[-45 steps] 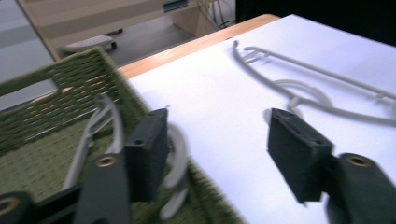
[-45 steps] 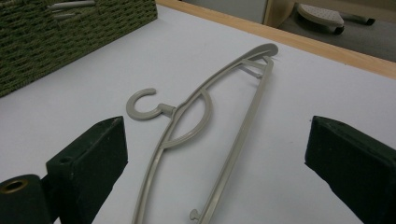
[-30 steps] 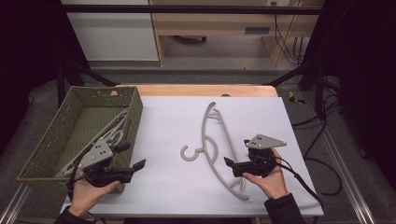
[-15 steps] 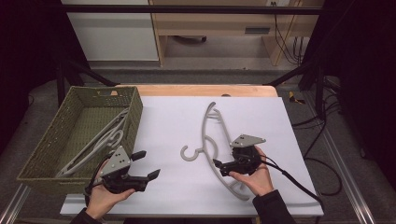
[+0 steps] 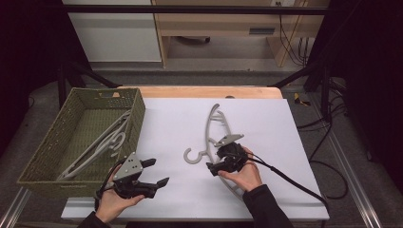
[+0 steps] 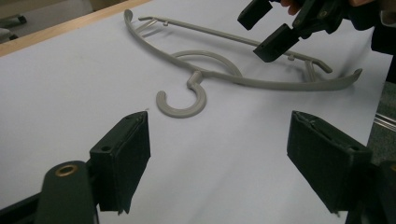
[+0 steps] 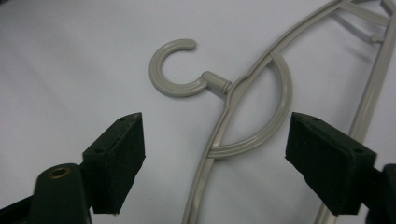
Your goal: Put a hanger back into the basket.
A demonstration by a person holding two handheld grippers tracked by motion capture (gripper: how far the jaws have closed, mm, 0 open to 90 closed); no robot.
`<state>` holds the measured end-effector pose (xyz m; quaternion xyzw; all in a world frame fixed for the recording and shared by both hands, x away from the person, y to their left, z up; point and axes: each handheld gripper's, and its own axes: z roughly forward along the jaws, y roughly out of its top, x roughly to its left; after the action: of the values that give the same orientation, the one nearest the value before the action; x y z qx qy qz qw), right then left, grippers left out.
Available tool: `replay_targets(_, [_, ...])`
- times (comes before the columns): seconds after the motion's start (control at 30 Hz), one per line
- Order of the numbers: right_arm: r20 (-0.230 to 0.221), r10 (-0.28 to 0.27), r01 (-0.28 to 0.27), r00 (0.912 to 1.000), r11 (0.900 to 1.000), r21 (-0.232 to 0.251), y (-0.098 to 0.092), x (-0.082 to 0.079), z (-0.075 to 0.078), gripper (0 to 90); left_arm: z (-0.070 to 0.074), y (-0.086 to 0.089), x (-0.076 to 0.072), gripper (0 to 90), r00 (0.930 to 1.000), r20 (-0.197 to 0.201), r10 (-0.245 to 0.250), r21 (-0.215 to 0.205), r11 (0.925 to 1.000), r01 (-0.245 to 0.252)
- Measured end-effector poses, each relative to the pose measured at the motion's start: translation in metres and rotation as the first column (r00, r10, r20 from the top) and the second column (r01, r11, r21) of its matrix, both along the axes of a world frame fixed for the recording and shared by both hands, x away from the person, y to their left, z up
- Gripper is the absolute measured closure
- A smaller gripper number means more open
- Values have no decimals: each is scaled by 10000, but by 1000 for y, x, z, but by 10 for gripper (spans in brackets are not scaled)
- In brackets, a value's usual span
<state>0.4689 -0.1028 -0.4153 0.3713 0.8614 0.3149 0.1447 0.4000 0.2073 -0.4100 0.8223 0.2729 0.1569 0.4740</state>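
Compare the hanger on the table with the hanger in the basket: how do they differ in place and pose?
The table hanger lies flat on the white sheet, its hook pointing toward the basket; the basket hanger rests slanted inside. The right gripper hovers open over the table hanger; no gripper is at the basket hanger. Both are grey plastic.

— What is different with the left gripper (image 5: 157,172)?
— It is off the basket (image 5: 43,156) edge now, lower over the white surface (image 5: 171,123).
— And the right gripper (image 5: 215,165)?
— It sits further left, over the hanger (image 5: 212,124) neck, jaws just closing, nothing pinched between them.
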Motion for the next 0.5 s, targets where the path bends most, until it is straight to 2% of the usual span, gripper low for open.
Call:
replay_targets(0.23, [-488, -129, 107, 9987, 9989, -456, 12, 13, -10, 306, -3, -2, 2, 164, 9998, -170, -126, 98, 9999, 128])
replay_targets(0.37, [-793, -340, 283, 9963, 9970, -715, 18, 24, -18, 408, -3, -1, 3, 157, 9997, -229, -117, 160, 9998, 121])
replay_targets(0.5, [-1027, -291, 190, 9943, 9950, -982, 22, 32, -25, 489, -4, -1, 3, 154, 9997, -237, -89, 156, 9998, 93])
